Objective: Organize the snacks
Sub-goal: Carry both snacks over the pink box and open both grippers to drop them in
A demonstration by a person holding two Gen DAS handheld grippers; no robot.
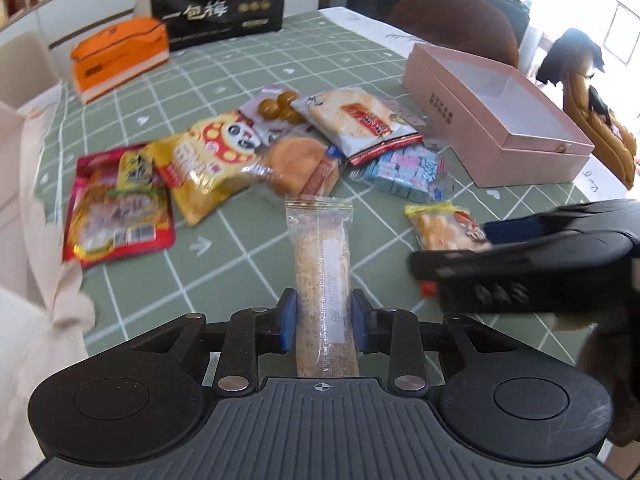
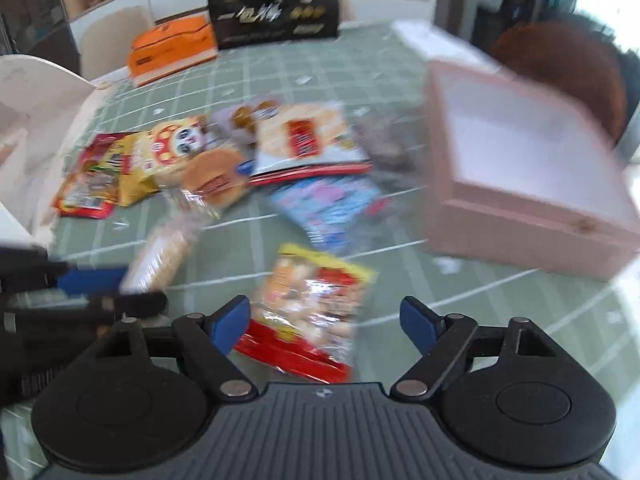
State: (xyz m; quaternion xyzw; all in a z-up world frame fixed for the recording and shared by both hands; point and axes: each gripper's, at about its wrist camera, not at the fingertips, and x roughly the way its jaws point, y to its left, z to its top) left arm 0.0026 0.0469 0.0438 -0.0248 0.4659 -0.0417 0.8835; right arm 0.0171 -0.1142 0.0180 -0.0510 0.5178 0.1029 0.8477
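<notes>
Left tool [image 1: 323, 322] grips a long clear-wrapped cereal bar [image 1: 323, 276] between its blue pads, the pads pressing both long sides near the bar's near end; the bar projects forward over the green checked desk [image 1: 248, 52]. Right tool [image 2: 325, 322] stands wide open with nothing clamped; a small yellow-and-red snack pack [image 2: 316, 308] lies on the desk in the gap between its blue pads, without clear contact on either side. The left wrist view shows sharply the remaining heap beyond the bar: a red pouch [image 1: 118, 204], a yellow panda-print bag [image 1: 212, 160], a round bun in wrap [image 1: 300, 164], a rice-cracker pack [image 1: 356, 120] and a blue-and-pink packet [image 1: 408, 172], with the open pink box [image 1: 532, 152] to the right, its white interior bare, and the right tool entering from the right edge. The right wrist view is motion-blurred but alone shows the open jaws over the small pack, and the left tool with its bar at the left edge. An orange box [image 1: 120, 56] and a black gift bag [image 1: 218, 0] stand at the desk's far end.
</notes>
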